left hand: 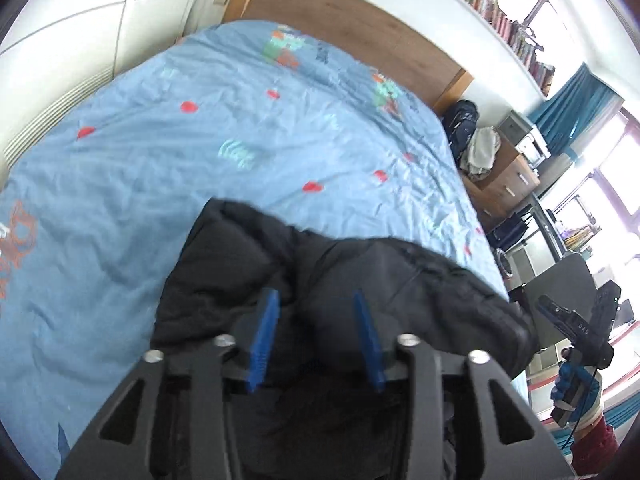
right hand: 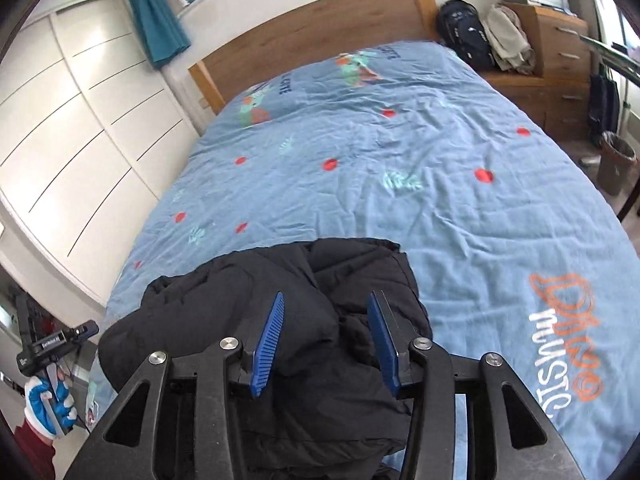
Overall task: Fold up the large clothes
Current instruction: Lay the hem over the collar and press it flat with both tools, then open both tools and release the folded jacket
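A black puffy jacket (left hand: 320,268) lies bunched at the near end of a bed with a blue printed cover (left hand: 200,152). It also shows in the right wrist view (right hand: 320,280) on the same cover (right hand: 440,160). My left gripper (left hand: 316,300) is open, its blue pads apart just above the jacket. My right gripper (right hand: 326,300) is open too, pads apart over the jacket's middle. Neither holds cloth. The other gripper shows at the right edge of the left wrist view (left hand: 580,332) and at the left edge of the right wrist view (right hand: 52,344).
A wooden headboard (right hand: 320,28) stands at the far end. White wardrobe doors (right hand: 80,120) run along one side. A wooden drawer unit (right hand: 560,60) with a dark backpack (right hand: 464,32) and clothes stands on the other side, with a bin (right hand: 616,164) near it.
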Demonstrator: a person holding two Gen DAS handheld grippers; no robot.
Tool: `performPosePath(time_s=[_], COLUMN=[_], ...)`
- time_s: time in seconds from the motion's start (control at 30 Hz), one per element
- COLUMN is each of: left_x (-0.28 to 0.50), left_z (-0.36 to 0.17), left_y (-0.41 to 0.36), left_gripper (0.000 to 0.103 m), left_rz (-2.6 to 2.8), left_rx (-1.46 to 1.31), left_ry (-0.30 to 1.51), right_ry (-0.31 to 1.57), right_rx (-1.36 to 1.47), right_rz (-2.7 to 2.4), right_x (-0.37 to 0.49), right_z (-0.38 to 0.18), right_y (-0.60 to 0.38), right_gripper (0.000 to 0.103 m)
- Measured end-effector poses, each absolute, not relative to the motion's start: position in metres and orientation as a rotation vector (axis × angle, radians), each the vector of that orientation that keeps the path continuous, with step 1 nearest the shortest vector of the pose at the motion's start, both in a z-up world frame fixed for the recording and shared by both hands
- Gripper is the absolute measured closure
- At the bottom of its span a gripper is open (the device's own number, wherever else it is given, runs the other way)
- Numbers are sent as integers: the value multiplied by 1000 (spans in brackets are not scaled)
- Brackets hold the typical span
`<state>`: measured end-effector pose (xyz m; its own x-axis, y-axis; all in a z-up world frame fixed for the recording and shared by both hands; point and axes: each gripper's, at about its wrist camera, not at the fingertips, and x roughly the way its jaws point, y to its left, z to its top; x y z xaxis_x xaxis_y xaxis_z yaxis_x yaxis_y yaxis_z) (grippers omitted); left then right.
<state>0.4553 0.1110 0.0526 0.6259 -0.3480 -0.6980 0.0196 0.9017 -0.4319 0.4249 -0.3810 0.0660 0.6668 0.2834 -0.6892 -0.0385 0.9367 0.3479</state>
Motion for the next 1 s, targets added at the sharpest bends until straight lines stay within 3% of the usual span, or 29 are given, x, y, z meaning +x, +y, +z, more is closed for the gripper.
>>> performPosePath(time_s=[0.27,0.5,0.63,0.83,1.0], left_x=[484,470,453,445,435], left_z=[61,-43,-78,-84,-56], left_y=[52,11,16,16,14], left_gripper=[56,55,55,55,55], left_rz=[-305,-284,-262,-240,-227], left_rx=[-368,-238,-221,-193,-169], left_ry=[908,1074,1075,1072,1045], right_ry=[867,1009,1079,1087,1113], right_rx=[191,69,-5,-8,-38], right_rz=[353,397,362,351,374], right_x=[459,446,427,422,415], right_z=[76,4,-46,-59,-41], right_y=[-301,-265,-265,-268,-272], right_gripper=[48,45,44,44,44])
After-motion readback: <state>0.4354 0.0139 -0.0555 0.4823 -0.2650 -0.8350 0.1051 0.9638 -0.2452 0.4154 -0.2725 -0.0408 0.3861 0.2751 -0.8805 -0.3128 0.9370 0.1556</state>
